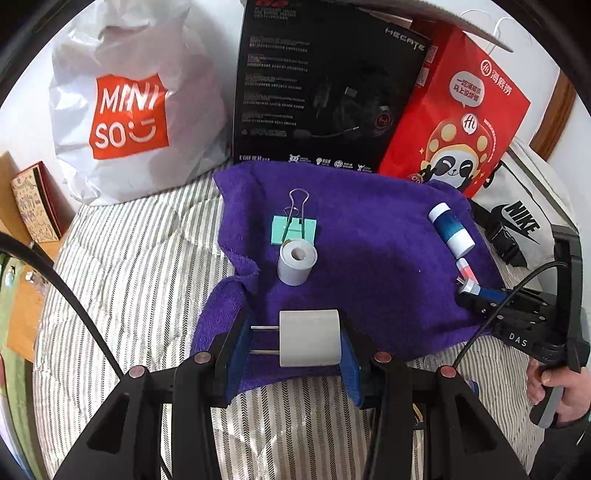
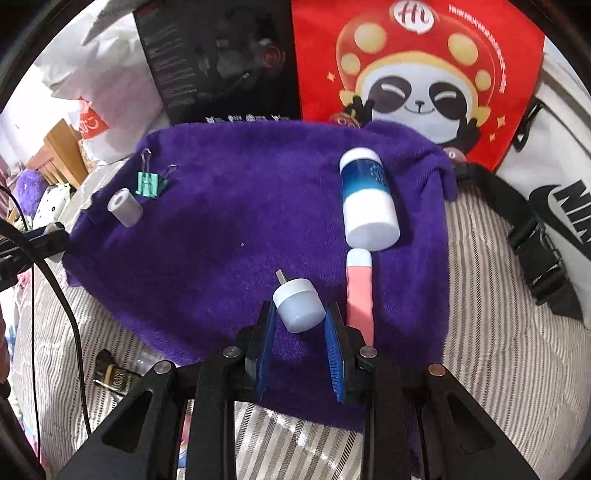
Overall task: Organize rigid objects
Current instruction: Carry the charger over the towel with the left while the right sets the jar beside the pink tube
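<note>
Charger plug (image 1: 309, 338) in left jaws, small USB lamp (image 2: 299, 305) in right, above purple towel (image 2: 229, 206) on striped bedding (image 1: 147, 258)

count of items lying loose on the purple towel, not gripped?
4: binder clip and grey roll at left; blue-white bottle and pink tube at right. None seems hidden.

Striped bedding (image 1: 147, 258), white wall (image 1: 218, 29), wooden furniture (image 2: 61, 151)

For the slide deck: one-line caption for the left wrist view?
Left gripper carries a white plug adapter over the purple towel, toward a paper roll and green binder clip.
</note>
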Tool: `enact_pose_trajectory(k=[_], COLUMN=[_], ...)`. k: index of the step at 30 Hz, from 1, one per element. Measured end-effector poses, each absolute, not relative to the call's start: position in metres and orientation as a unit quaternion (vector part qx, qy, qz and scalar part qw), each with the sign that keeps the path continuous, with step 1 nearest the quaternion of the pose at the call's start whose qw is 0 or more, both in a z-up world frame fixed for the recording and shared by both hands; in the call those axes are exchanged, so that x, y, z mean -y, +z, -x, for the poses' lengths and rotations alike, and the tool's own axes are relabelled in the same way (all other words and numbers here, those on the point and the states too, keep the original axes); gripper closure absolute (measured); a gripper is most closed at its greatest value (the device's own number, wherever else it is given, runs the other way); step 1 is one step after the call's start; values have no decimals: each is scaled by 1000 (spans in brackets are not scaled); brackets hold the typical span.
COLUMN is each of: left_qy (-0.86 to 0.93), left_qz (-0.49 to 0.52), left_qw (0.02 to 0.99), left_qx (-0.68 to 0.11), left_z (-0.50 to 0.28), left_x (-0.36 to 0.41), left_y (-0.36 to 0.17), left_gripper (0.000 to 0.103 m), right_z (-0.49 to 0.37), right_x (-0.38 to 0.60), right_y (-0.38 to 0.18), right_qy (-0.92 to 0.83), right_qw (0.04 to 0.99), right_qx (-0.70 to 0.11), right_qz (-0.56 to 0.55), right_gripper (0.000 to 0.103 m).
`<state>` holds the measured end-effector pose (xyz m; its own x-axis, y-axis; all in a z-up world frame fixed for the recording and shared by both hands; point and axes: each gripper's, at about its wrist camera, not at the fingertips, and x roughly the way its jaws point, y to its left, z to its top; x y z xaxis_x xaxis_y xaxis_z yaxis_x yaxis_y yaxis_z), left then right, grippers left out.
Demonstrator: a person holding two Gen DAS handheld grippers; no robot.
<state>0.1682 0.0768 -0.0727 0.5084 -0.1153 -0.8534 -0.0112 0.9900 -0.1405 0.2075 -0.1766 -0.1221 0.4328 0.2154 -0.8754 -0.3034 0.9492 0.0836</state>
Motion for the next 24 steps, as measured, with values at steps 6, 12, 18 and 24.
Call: enact_pose_trajectory(k=[6,12,18,24], left_qy=[-34,-37,-41,-37], left_qz=[63,66,60,60], left_qw=[863,860,857,853], left_qx=[-500,-505,-511,-517], left_z=[-171,-177,-186,-197], left_x=[-77,-76,-72,-71], left_y=[-78,-83,-87,-95], left_gripper=[61,61,61,61], right_z=[-218,-221,-218,-210], right_x=[175,174,177,179], right_y=[-128,-129,-128,-127], right_qy=[150,151,151,149], right_qw=[846,848,851,848], right_qx=[-509,-506,-502,-506], right_qz=[43,45,41,49], right_gripper=[76,76,75,62])
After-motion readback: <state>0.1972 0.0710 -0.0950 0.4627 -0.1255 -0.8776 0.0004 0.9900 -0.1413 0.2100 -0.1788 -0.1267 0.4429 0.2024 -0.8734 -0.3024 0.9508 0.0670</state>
